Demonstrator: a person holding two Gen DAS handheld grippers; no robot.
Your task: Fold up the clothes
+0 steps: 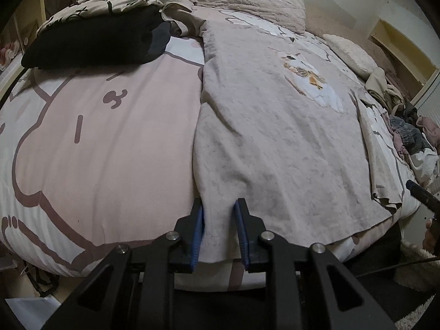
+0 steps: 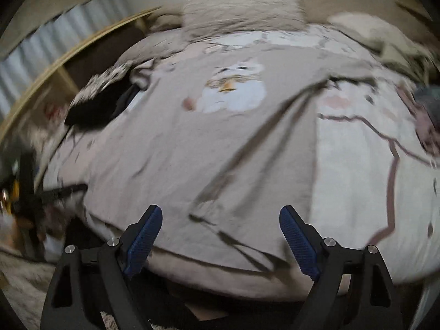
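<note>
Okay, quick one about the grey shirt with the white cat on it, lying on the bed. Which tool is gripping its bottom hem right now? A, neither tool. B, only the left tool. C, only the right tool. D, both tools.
B: the left tool has the hem of the grey shirt pinched between its blue pads, while the right tool stands wide open with nothing between its pads.

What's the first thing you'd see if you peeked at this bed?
The big beige T-shirt with a white cat print, spread flat across the middle of the pink cartoon duvet. At the near edge the left gripper pinches the shirt's hem corner between its blue pads, while the right gripper hangs wide open above the hem. A black folded garment lies at the far left.
</note>
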